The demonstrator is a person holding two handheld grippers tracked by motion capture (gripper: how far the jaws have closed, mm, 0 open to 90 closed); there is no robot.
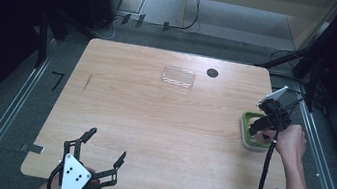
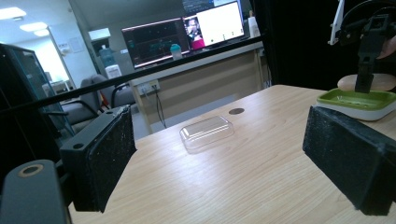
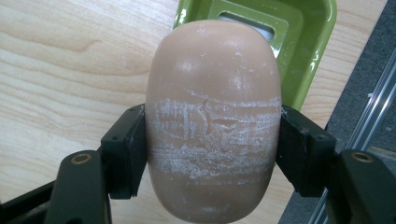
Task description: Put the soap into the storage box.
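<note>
My right gripper (image 3: 212,144) is shut on a tan oval soap bar (image 3: 214,116) with white scuff marks, held just above the green soap dish (image 3: 299,42). From the high view that dish (image 1: 248,122) sits at the table's right edge under the right gripper (image 1: 265,126). In the left gripper view the dish (image 2: 359,100) is at the far right with the other gripper over it. My left gripper (image 1: 99,157) hovers open at the table's near left edge, its pads (image 2: 109,156) wide apart with nothing between them. A clear plastic lid (image 1: 178,77) lies at the table's far middle.
A dark round hole (image 1: 212,73) marks the tabletop beside the clear lid. Metal rails (image 1: 6,116) run along both sides of the wooden table (image 1: 152,122). Monitors and chairs stand beyond the far edge in the left gripper view.
</note>
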